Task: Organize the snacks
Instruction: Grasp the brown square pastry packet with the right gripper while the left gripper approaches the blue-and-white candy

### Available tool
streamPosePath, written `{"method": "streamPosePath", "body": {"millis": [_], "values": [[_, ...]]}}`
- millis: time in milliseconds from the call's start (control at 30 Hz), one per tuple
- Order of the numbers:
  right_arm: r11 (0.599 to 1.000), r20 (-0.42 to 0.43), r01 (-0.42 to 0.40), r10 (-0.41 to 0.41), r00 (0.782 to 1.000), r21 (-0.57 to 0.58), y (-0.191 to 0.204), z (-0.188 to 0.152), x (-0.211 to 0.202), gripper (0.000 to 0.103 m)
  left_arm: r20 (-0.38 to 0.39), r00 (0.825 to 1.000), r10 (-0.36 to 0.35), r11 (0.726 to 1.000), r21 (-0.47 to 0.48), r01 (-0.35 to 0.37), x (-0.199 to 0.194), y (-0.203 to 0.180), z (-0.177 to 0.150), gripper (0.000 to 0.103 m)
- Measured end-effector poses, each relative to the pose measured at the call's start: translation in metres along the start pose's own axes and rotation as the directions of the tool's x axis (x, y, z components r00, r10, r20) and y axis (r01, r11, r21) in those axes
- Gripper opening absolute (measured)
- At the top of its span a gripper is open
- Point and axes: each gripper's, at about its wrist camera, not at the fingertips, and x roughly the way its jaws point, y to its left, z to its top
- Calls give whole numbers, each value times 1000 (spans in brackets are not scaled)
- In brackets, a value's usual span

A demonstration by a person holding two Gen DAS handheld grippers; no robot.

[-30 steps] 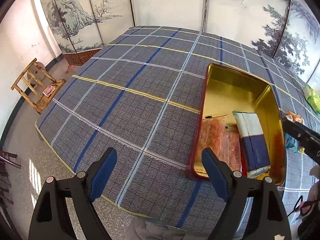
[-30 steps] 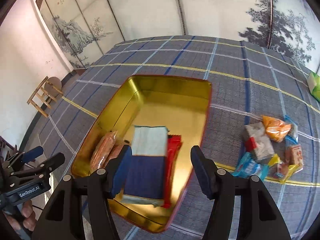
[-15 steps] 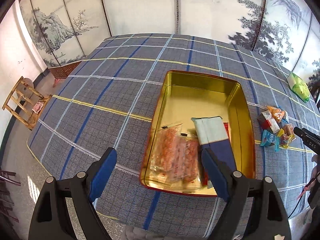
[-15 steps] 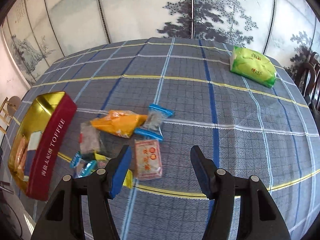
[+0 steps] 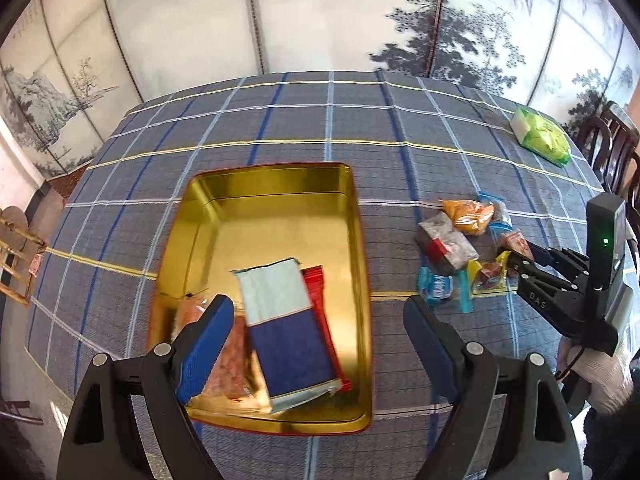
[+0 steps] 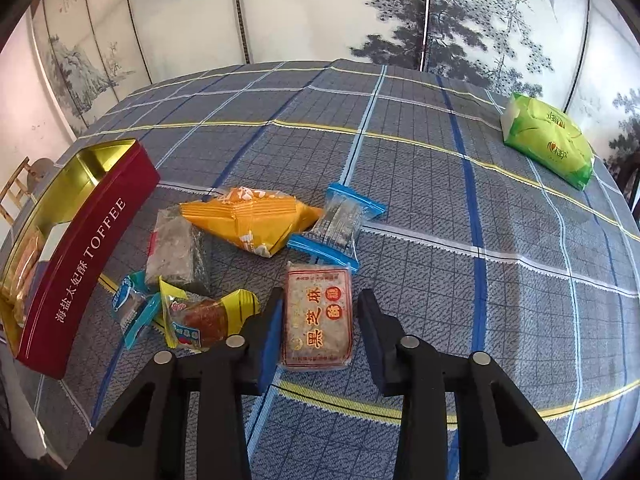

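Note:
A gold tin (image 5: 260, 184) with red outer walls (image 6: 92, 248) holds a blue-and-white packet (image 5: 288, 328), a red packet (image 5: 320, 292) and a clear orange-filled bag (image 5: 232, 364). My left gripper (image 5: 316, 312) hangs open above the tin's near end, holding nothing. To the tin's right lies a heap of loose snacks. My right gripper (image 6: 320, 298) is low over it, jaws closing around a brown sesame packet (image 6: 318, 316). The left pad is at the packet's edge and a thin gap shows at the right pad. My right gripper (image 5: 516, 258) also shows in the left wrist view.
Other loose snacks: an orange bag (image 6: 248, 216), a blue-edged clear packet (image 6: 340, 220), a grey packet (image 6: 176, 252), a yellow-ended sweet (image 6: 208, 316), a small blue packet (image 6: 132, 304). A green tissue pack (image 6: 548, 140) lies far right. A gloved hand (image 5: 600, 372) holds the right gripper.
My right gripper left the tin, swung right to the loose snacks, dropped low and narrowed its jaws around the sesame packet. My left gripper shifted right, bringing the tin under it.

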Motion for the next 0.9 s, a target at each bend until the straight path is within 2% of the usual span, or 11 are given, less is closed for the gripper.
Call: {"method": "streamPosePath", "body": {"millis": [200,300,400,500,567,700,800,900], "values": [[995,40,73,-76,996,66,-34,-8,-6,31,-19,994,-108,989,97,110,15,-47,-3,84],[986,43,115,-121,992,124,-63,-13,-10,31,-54,988,-142,980,134,148,28,-64,-7,83],[971,43,147,-158,987,188,-91,-17,-14,31,-104,980,-171,972,142,185,41,-75,-9,77],[962,51,131,-147,988,239,-107,-20,-17,31,-127,976,-177,970,143,195,51,-83,-8,75],[963,49,139,-154,987,233,-109,-21,-18,31,-131,978,-164,971,154,183,59,-90,-6,71],[963,40,164,-176,983,213,-108,-20,-17,32,-158,974,-165,969,156,189,73,-96,-2,54],[963,45,147,-161,986,226,-106,-19,-16,31,-176,970,-170,970,142,196,81,-97,-1,52],[963,44,150,-164,986,224,-105,-18,-15,32,-188,968,-167,971,138,194,87,-96,-1,45]]}}
